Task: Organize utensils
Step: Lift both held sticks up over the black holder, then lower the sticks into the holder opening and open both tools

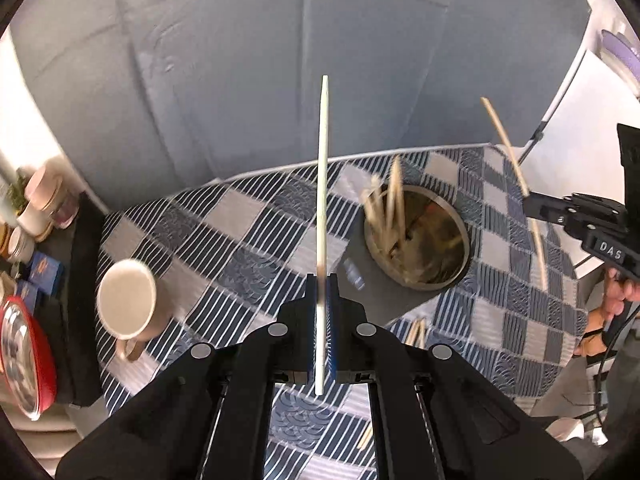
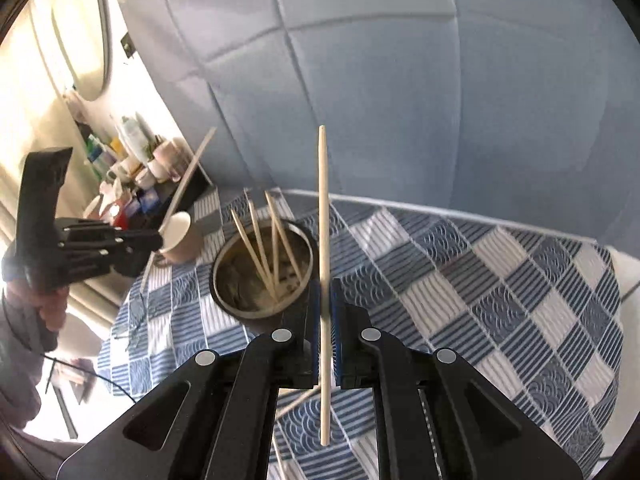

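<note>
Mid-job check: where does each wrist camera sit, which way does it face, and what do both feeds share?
Left wrist: on the left tool, angled down at the checked cloth; own fingers clamp a chopstick; right tool and a hand show at right.
Right wrist: on the right tool, angled down; clamps another chopstick; left tool at left.
Shared: metal holder with chopsticks, mug, blue backdrop.
</note>
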`<state>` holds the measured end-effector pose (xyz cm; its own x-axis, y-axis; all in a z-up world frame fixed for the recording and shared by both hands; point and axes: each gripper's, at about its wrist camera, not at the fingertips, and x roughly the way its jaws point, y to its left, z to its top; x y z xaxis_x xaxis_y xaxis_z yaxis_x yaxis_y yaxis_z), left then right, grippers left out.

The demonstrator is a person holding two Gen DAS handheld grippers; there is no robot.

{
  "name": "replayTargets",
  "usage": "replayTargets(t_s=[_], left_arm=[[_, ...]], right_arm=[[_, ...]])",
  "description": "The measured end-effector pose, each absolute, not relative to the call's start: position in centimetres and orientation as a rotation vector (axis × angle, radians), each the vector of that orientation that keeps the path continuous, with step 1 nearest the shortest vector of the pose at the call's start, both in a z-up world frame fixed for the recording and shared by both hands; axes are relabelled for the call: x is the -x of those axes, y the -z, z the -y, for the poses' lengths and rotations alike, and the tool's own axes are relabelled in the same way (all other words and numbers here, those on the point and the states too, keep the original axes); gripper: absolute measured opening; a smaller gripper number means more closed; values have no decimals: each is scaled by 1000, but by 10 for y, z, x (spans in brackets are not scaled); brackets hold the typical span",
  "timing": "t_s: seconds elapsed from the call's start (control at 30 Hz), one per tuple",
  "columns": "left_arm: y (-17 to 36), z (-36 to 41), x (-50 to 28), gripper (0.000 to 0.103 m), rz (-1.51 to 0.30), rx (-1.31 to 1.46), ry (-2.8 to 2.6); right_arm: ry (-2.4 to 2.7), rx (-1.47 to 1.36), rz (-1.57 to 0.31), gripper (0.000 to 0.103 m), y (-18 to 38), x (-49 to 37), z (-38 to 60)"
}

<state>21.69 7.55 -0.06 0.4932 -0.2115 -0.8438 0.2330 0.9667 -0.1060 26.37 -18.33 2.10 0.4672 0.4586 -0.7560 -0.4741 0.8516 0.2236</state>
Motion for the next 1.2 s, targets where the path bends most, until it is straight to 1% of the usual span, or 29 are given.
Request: replayTargets(t_s=[0.23, 0.6, 0.8, 1.1, 1.2], left_arm=[[-9, -54, -241, 5, -998, -5, 313], [5, -31, -264, 5, -942, 50, 386], [10, -27, -262, 5, -868, 93, 419], [19, -29, -239, 5, -703, 79, 373], [28, -27, -229, 5, -681, 84, 372]], right_arm=[[-602, 10, -890, 5, -36, -287, 160], [-636, -38, -877, 5, -23, -319, 136], [-666, -143, -787, 5, -18, -327, 136], [-677, -173, -760, 5, 15, -317, 130], [-681, -173, -764, 5, 23, -309, 131]])
